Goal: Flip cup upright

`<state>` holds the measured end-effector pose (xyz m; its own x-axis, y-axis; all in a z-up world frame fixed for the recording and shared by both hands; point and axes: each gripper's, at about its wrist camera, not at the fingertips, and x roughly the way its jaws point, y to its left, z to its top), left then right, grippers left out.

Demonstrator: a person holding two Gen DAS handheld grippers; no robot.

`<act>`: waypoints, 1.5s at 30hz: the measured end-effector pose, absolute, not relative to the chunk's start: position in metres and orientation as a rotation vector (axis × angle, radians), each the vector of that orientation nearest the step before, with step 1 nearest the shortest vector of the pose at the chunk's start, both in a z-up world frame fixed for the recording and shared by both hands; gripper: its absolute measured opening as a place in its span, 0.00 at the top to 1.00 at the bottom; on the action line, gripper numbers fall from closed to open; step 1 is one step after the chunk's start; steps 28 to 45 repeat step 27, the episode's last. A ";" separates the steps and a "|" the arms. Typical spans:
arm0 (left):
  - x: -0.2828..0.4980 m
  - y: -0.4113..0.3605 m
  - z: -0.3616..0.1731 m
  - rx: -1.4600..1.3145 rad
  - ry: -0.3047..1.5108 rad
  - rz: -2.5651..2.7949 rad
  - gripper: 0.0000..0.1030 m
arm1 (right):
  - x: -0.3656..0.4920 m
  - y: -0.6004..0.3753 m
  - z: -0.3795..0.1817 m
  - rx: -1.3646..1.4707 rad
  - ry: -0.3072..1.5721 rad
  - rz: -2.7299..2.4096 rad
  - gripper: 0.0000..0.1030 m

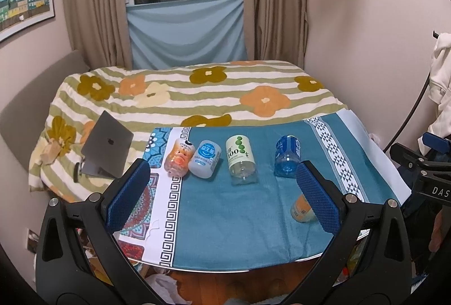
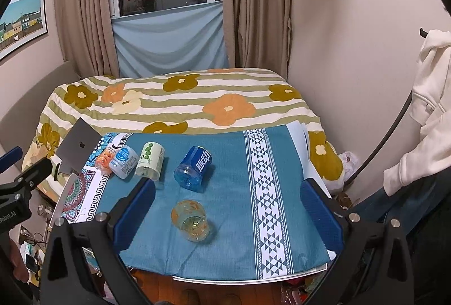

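A small clear cup with orange print (image 2: 191, 221) lies on its side on the blue cloth, mouth toward me. In the left wrist view the cup (image 1: 301, 208) is partly hidden behind the right finger. Several cut bottle cups lie in a row behind it: an orange one (image 1: 178, 160), a white-blue one (image 1: 204, 159), a green-white one (image 1: 241, 160) and a blue one (image 1: 287, 160). My left gripper (image 1: 224, 196) is open and empty above the near cloth. My right gripper (image 2: 227, 209) is open and empty, with the orange cup between its fingers' lines, ahead of them.
The blue cloth (image 2: 231, 243) covers a small table whose front edge is near me. A closed laptop (image 1: 108, 144) on a stand sits at the left. A flowered bed (image 1: 197, 90) lies behind. The other gripper's body (image 1: 425, 172) is at the right.
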<state>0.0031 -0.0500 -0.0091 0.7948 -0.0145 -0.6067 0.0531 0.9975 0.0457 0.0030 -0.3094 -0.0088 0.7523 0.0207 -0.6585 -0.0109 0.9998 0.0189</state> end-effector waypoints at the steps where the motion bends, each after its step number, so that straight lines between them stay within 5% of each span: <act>1: 0.003 -0.051 -0.009 0.062 0.652 -0.037 0.00 | 0.003 -0.310 -0.009 0.013 0.718 0.018 0.01; 45: 0.006 -0.051 -0.012 0.052 0.640 -0.025 0.00 | 0.004 -0.311 -0.010 0.019 0.714 0.016 0.01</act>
